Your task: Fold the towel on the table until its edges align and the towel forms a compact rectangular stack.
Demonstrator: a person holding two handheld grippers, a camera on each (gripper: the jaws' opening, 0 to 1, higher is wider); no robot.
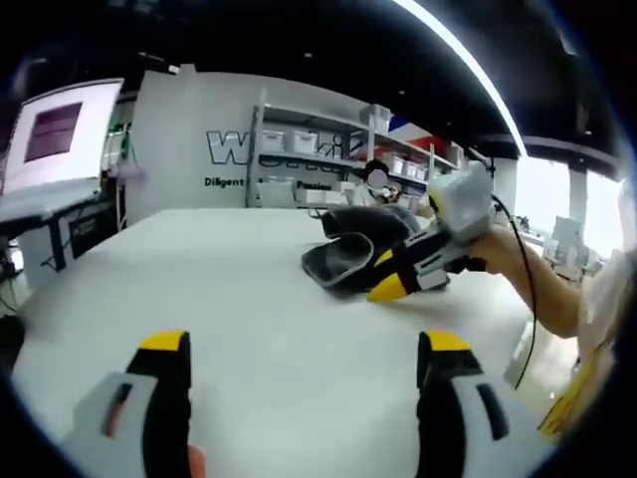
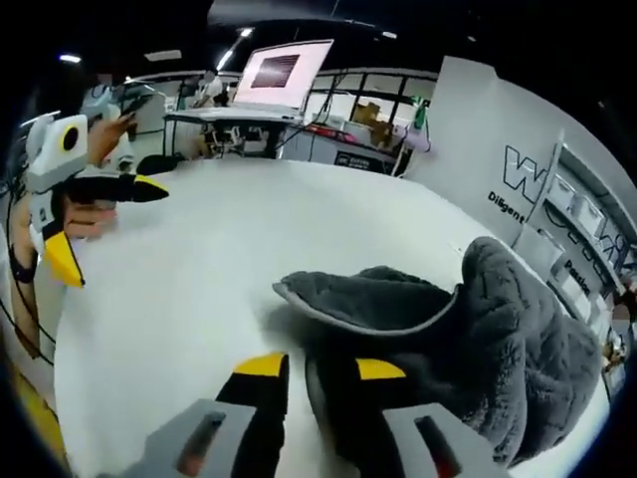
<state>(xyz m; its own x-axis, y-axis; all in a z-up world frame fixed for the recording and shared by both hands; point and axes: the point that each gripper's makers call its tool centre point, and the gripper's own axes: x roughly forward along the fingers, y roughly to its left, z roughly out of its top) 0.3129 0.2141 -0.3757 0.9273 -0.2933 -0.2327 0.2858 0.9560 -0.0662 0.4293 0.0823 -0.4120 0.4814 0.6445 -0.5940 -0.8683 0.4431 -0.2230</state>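
I am looking along my right gripper [image 2: 320, 370] and its yellow-tipped jaws are sitting close together at the near edge of the dark grey towel [image 2: 478, 339]; a fold of the plush cloth is lying between and over the tips, but I cannot tell whether they are truly pinching it. The towel is lying in a rumpled heap on the white table [image 2: 199, 259], one pale-edged flap curling up just beyond the jaws, the bulk mounding to the right of that view.

In the left gripper view my left gripper [image 1: 304, 358] is hanging over bare tabletop with its jaws spread wide and nothing between them. The towel is showing well apart from it, farther across the table, with the right gripper reaching in against its near side and a hand wrapped around that gripper's body, a black cable trailing from it.

The table is looking plain and white. Behind it a white wall [image 1: 199, 149] with dark lettering is standing, shelving with boxes [image 1: 328, 149] beside it, and a lit monitor [image 2: 284, 72] is glowing on a desk.
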